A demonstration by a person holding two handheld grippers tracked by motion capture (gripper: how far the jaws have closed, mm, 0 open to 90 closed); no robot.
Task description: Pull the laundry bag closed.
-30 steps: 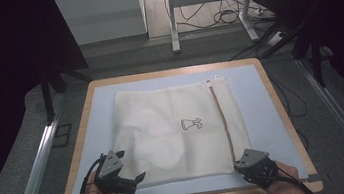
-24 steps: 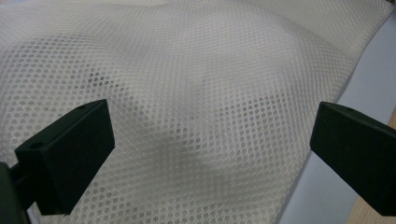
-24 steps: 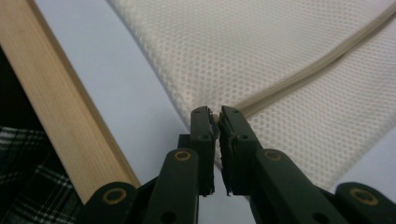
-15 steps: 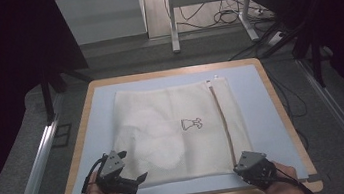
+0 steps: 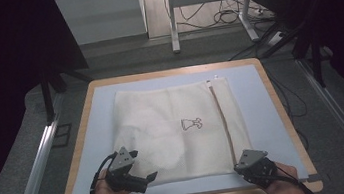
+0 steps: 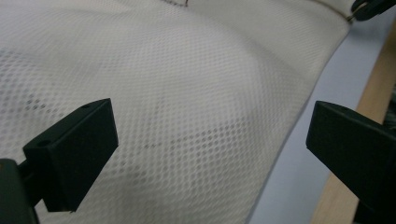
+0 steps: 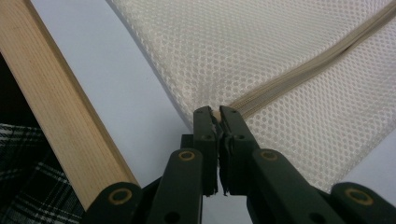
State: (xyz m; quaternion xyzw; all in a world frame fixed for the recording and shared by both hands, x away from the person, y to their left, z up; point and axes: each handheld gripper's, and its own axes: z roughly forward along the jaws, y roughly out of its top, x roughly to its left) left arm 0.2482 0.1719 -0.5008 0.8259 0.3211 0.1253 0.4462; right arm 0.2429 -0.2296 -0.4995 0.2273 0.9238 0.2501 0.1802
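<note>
Since a second ago the right claw [image 5: 244, 167] has pinched its jaws together on the near end of the zipper [image 7: 299, 79] of the mesh bag [image 5: 174, 132], while the bag itself has kept its place and the left claw [image 5: 146, 178] has hardly shifted. At the near edge of the counter [image 5: 283, 112] the right claw sits at the bag's near right corner; in the right gripper view its two jaws stand almost closed, with the zipper's end and a bit of mesh caught between their tips. At the near left, the left claw lies low over the bag's near edge, its jaws spread wide with nothing gripped; in the left gripper view the mesh runs beneath them and one jaw hangs over the pale blue mat [image 5: 99, 137] beside the bag. The cream bag lies flat on that mat in the middle of the counter, with a soft bulge in its near left part. A small dark printed mark [image 5: 191, 123] sits near its centre. The zipper runs from the near right corner to the far edge. Beyond the counter, cables [image 5: 230, 16] lie on the floor by metal legs [image 5: 172, 21].
</note>
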